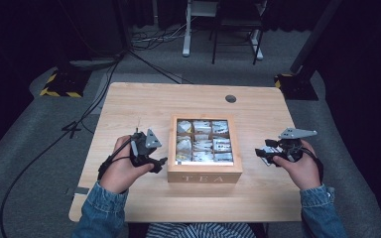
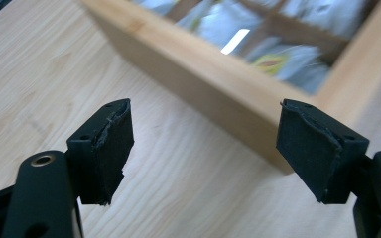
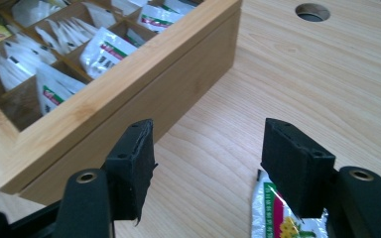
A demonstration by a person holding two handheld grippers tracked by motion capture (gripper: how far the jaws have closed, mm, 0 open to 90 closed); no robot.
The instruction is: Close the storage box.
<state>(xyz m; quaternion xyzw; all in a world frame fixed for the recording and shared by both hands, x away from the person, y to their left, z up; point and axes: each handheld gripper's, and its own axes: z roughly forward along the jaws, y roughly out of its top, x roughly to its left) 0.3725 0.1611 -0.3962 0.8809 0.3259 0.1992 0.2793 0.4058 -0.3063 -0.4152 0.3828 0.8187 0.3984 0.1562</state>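
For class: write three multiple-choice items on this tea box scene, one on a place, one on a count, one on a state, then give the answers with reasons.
1. Where does the tea box stand relative to the two grippers?
A. Between them
B. Left of both
C. Right of both

2. How many compartments does the box's grid have?
A. Four
B. Six
C. Nine

3. How do the left gripper's jaws stand?
A. Clamped on a tea bag
B. Open, with nothing between them
C. Shut tight

Answers:
1 A: in the high view the left gripper is at its left, the right gripper at its right.
2 C: three rows of three.
3 B: the left gripper view shows bare table between the pads.
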